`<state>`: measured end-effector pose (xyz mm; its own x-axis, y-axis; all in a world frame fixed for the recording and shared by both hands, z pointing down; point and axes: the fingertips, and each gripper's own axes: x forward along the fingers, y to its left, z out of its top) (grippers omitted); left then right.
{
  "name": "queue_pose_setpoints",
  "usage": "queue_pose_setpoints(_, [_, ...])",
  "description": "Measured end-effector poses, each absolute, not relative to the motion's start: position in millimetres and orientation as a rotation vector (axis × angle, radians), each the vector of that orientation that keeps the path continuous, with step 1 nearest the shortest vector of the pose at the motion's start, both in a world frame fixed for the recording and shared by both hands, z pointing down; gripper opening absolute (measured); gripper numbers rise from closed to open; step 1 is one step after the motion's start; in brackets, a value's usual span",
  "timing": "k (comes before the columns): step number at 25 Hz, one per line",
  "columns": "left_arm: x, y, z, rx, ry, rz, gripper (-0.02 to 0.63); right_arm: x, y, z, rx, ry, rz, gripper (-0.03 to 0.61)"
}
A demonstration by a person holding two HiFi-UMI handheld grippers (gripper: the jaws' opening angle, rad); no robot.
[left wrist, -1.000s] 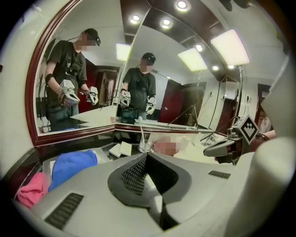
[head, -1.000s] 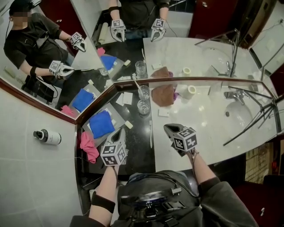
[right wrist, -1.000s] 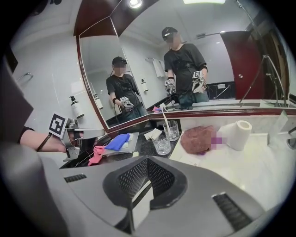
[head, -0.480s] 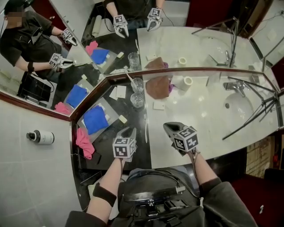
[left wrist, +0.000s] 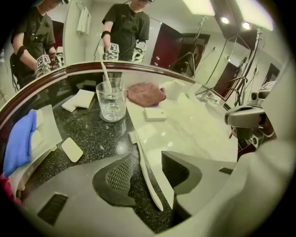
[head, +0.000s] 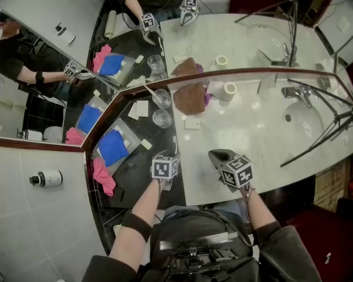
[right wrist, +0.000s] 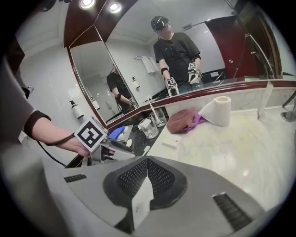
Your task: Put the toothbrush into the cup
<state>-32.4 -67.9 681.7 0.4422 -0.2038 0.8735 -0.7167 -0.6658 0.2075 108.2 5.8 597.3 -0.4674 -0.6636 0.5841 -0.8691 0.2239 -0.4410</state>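
Bright ceiling spotlights (right wrist: 85, 3) light the room evenly and leave small glare spots on the pale marble table (head: 251, 132). Both gripper views bow strongly, with dark vignetted corners and a soft near foreground.

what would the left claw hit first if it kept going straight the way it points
Most likely the toothbrush, lying on the dark counter between the left claw's jaws, which have just been opening.
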Motion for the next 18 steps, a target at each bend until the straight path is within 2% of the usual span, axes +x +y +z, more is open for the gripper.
queue_pose_setpoints(11, [-21,-75,722,1.972,-0.799,1.289,0.189,144,18,617,1.473,-2.205,1.153,0.017])
queue_pose_setpoints(15, [-35,-85,725,1.946,-0.878,1.357,0.060,152,23,621,1.471,-2.191,1.171,0.017])
queue_pose_setpoints(18, [-29,-79,726,1.953,-0.834,1.392,0.061,155,21,623,1.469,-2.192,1.169,0.017])
